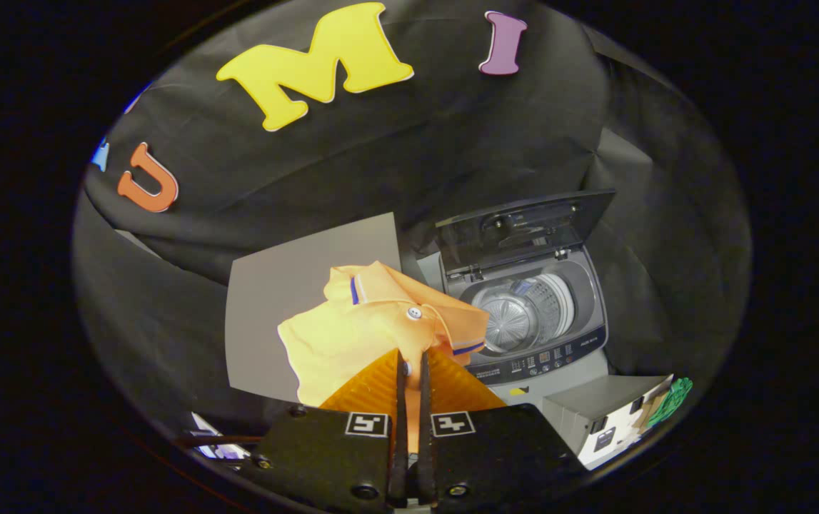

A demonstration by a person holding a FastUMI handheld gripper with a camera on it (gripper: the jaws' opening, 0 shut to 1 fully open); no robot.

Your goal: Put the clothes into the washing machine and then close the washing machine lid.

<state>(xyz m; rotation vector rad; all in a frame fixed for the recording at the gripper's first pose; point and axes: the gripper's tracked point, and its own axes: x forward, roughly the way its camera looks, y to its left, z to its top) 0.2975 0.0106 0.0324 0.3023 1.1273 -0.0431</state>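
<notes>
Pinching the soft, light orange shirt (373, 321) near its button, the gripper (413, 368) carries it toward the open washing machine (545, 335); likely floppy

- Bright light falls from above onto the orange shirt (373, 321), and its colours come out vivid and evenly lit.
- The washing machine (530, 314) sits well lit, its drum pale and readable; the raised lid (523, 228) throws back a soft sheen.
- The black cloth wall (416, 143) soaks up light, folds only faintly visible.
- Fisheye bending curves everything away from the centre.
- The gripper (411, 364), fingers nearly closed, reads sharp up close; the small box (609, 421) by the machine goes soft.
</notes>
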